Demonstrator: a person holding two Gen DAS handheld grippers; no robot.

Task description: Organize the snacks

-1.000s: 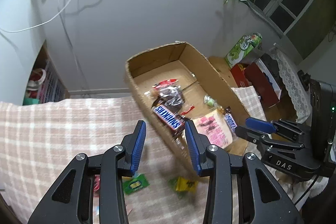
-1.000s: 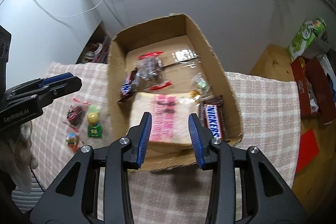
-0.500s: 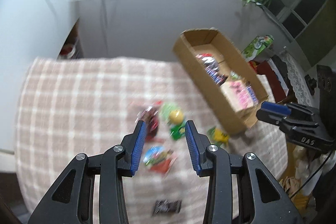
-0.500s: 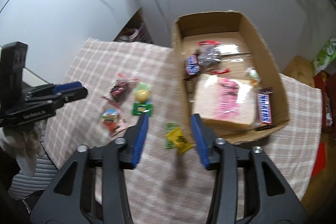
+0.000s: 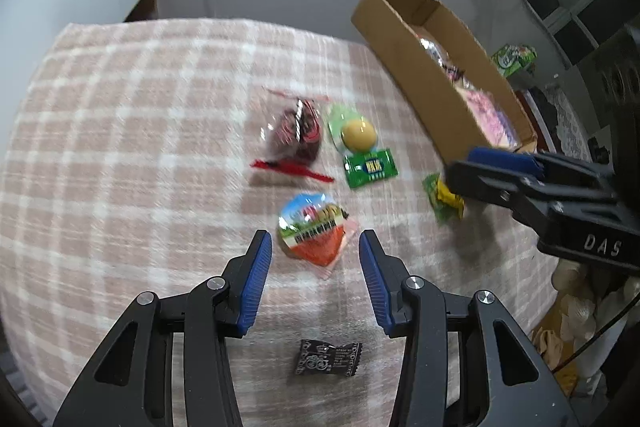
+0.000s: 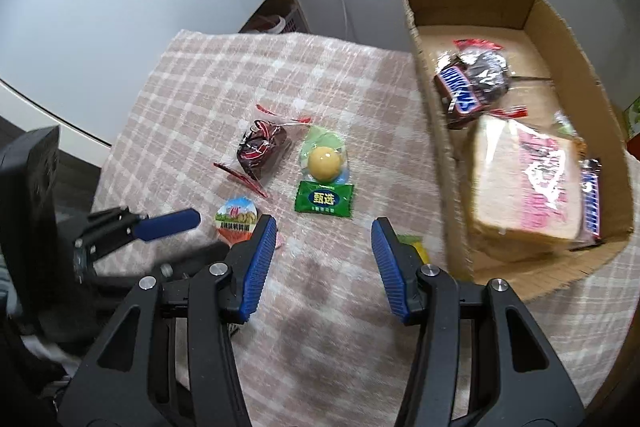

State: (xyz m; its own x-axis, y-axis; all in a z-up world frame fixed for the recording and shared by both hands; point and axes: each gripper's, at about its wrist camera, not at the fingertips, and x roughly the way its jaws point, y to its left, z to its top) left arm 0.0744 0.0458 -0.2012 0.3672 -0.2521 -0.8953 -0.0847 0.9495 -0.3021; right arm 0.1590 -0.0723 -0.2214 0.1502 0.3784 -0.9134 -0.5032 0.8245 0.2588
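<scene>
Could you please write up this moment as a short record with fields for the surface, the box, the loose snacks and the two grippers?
surface: pink checked cloth
box: cardboard box, holding a Snickers bar and a pink-printed bread pack
loose snacks: round jelly cup, red-wrapped dark snack, yellow ball candy, green packet, yellow-green packet, black candy
left gripper: open, just above the jelly cup
right gripper: open, empty
</scene>
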